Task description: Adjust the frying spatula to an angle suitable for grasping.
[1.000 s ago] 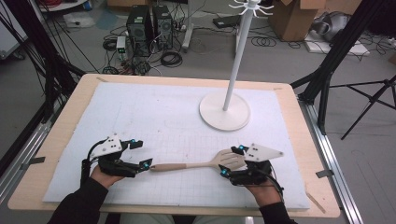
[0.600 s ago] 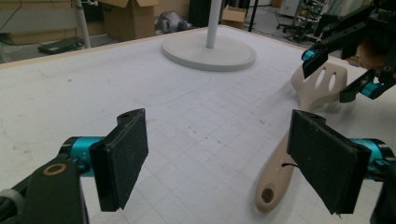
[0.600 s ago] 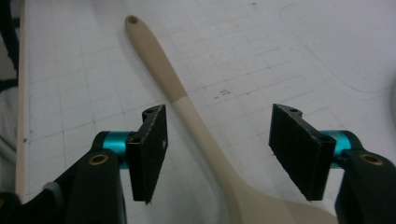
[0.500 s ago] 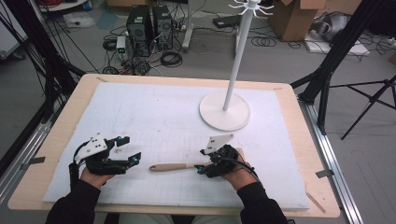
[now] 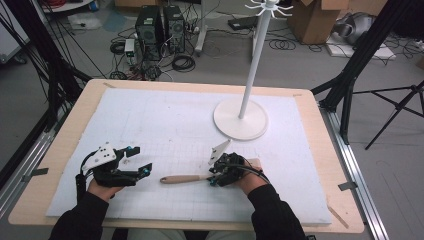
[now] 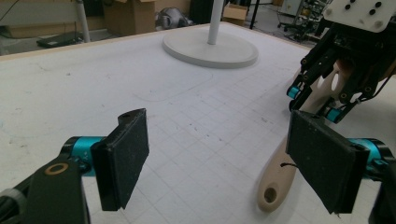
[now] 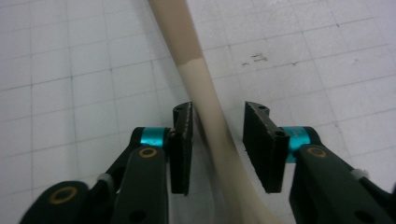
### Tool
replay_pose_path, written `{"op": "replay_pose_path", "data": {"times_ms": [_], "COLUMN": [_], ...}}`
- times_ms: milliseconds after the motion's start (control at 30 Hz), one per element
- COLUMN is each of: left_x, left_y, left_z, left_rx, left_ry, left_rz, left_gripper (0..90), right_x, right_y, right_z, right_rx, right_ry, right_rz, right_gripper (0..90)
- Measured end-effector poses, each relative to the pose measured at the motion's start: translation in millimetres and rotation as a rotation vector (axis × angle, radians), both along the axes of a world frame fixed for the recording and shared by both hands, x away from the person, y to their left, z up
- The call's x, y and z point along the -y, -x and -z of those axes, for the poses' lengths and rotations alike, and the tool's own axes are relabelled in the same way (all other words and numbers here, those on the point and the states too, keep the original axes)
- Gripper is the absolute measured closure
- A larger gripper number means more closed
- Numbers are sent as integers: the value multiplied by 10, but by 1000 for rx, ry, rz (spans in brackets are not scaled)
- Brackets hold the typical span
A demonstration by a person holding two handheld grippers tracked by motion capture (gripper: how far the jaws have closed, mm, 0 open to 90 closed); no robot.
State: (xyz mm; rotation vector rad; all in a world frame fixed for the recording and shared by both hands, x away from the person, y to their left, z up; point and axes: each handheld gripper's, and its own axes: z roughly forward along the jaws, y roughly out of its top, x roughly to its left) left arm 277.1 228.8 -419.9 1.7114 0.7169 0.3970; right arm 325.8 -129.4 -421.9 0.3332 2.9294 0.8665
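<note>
One wooden spatula [image 5: 186, 178] lies flat on the counter [image 5: 165, 125], its neck between the right gripper's [image 5: 216, 176] fingers [image 7: 182, 144], which have just been closing but stand a little apart from it. It looks light, stiff and smooth, so a square pinch on the neck should hold. The left gripper [image 5: 134, 160] waits nearby, fingers wide.

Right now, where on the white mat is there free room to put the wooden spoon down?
Free: the far-left mat, between the rack base and the left claw, and the near-right corner. Crowded: the near middle, where the right claw straddles the wooden spoon.
</note>
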Motion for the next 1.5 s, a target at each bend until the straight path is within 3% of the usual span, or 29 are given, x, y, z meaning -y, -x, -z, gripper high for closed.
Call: {"op": "replay_pose_path", "data": {"times_ms": [200, 433, 467, 667, 700, 767, 800, 833, 867, 1100, 1233, 1267, 1333, 1367, 1433, 1467, 1500], "left_x": [3, -1, -1, 6, 5, 5, 4, 4, 7, 4, -1, -5, -10, -9, -14, -15, -10], "left_y": [-7, -8, -10, -4, -6, -6, -5, -5, -3, -2, 2, 3, 2, 6, 15, 21, 27], "left_z": [3, 3, 3, 3, 3, 3, 3, 3, 5, 7, 8, 15, 16, 16, 10, 4, 1], "left_rx": [-5, -10, -5, -9, -5, -4, -6, -6, -10, -14, -12, -18, -16, -17, -10, -3, 2], "left_ry": [-3, 2, -7, -5, -6, -5, -3, -3, 8, 43, 55, 72, 75, 85, 96, 102, 104], "left_rz": [1, -8, -6, -10, -11, -13, -13, -13, -16, -30, -36, -38, -41, -41, -43, -45, -45], "left_gripper": [220, 220, 221, 221, 221, 222, 224, 223, 223, 221, 220, 218, 214, 214, 214, 211, 198], "right_x": [-8, -50, -55, -31, -31, -5, 41, 41, 80, 135, 172, 232, 317, 317, 437, 511, 694], "right_y": [18, 37, 34, 39, 39, 38, 25, 25, 18, 45, 83, 131, 200, 200, 280, 320, 420], "right_z": [-4, -33, -37, -29, -29, -24, -18, -18, -14, 2, -37, -115, -194, -194, -254, -274, -306], "right_rx": [-4, 9, 4, 22, 22, 30, 12, 12, 3, 7, 20, 53, 107, 107, 155, 176, 209], "right_ry": [-5, 32, 36, 32, 32, 30, 9, 9, -4, -35, -88, -141, -189, -189, -238, -261, -315], "right_rz": [36, 135, 185, 306, 306, 370, 454, 454, 510, 549, 566, 563, 558, 558, 561, 563, 588], "right_gripper": [718, 769, 770, 770, 770, 769, 769, 769, 769, 760, 667, 624, 513, 513, 450, 418, 360]}}
